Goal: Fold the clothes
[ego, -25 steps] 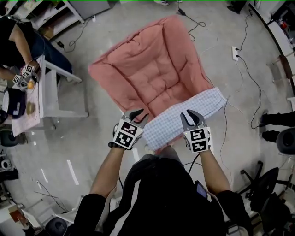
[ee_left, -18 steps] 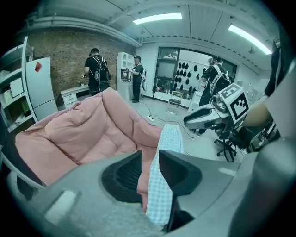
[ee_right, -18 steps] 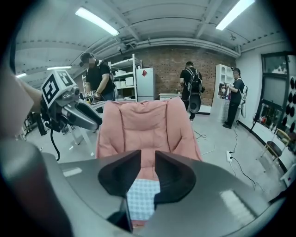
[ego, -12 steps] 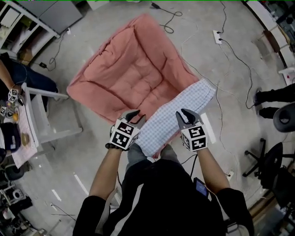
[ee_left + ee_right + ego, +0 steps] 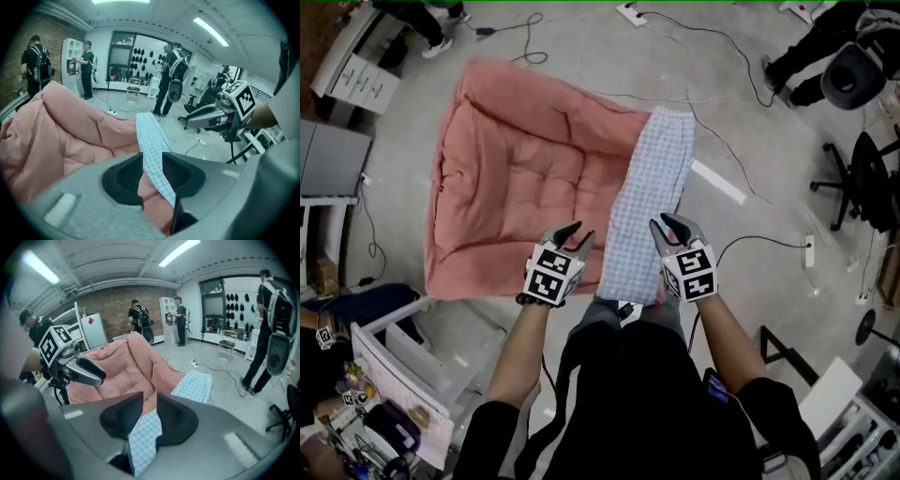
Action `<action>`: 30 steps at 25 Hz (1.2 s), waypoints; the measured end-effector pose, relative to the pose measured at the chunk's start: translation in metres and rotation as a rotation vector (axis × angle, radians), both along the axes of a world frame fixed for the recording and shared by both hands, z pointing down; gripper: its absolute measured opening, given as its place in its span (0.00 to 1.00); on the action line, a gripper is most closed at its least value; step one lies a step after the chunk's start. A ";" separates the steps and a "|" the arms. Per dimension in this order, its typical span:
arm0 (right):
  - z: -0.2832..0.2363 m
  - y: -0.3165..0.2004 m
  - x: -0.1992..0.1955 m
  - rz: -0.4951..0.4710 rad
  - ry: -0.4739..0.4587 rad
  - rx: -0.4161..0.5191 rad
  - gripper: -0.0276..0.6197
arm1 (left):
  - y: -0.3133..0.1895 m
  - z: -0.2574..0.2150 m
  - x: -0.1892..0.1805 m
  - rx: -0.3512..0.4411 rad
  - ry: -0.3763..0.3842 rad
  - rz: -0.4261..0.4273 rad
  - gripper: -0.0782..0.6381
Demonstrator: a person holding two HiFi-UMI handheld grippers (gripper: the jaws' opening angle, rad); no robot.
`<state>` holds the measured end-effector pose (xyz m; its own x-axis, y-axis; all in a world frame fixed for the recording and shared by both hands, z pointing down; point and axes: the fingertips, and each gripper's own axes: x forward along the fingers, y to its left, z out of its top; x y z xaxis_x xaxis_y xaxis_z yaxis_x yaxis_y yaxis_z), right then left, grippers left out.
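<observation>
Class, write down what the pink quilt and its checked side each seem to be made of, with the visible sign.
The pink quilt looks like soft, matte padded cloth: stitched lines leave puffy squares. The checked side seems thin woven cloth, perhaps cotton: fine blue-white check, draping limply.

Under me a grey floor (image 5: 769,141) carries a black cable (image 5: 764,239) running to a white power strip (image 5: 810,249), and a white strip (image 5: 718,182). A black office chair (image 5: 874,178) stands at my right, a cluttered white worktop (image 5: 389,373) lower left. A person (image 5: 139,319) stands before a brick wall (image 5: 115,303).
</observation>
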<state>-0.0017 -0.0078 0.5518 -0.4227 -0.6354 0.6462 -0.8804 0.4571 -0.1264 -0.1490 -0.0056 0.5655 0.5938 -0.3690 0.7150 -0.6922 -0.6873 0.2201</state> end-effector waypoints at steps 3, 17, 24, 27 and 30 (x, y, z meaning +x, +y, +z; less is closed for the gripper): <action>0.003 0.017 0.021 0.105 -0.008 -0.002 0.20 | 0.000 0.009 0.013 -0.018 -0.002 0.084 0.30; 0.112 0.056 0.077 0.280 -0.076 -0.190 0.22 | 0.009 0.120 0.071 -0.163 -0.064 0.214 0.35; 0.188 0.055 0.074 0.377 -0.161 -0.284 0.39 | 0.009 0.191 0.069 -0.255 -0.014 0.108 0.39; 0.218 0.054 0.073 0.406 -0.166 -0.311 0.47 | 0.013 0.217 0.074 -0.290 -0.004 0.102 0.42; 0.243 0.055 0.074 0.436 -0.174 -0.331 0.51 | 0.019 0.237 0.075 -0.310 -0.010 0.118 0.45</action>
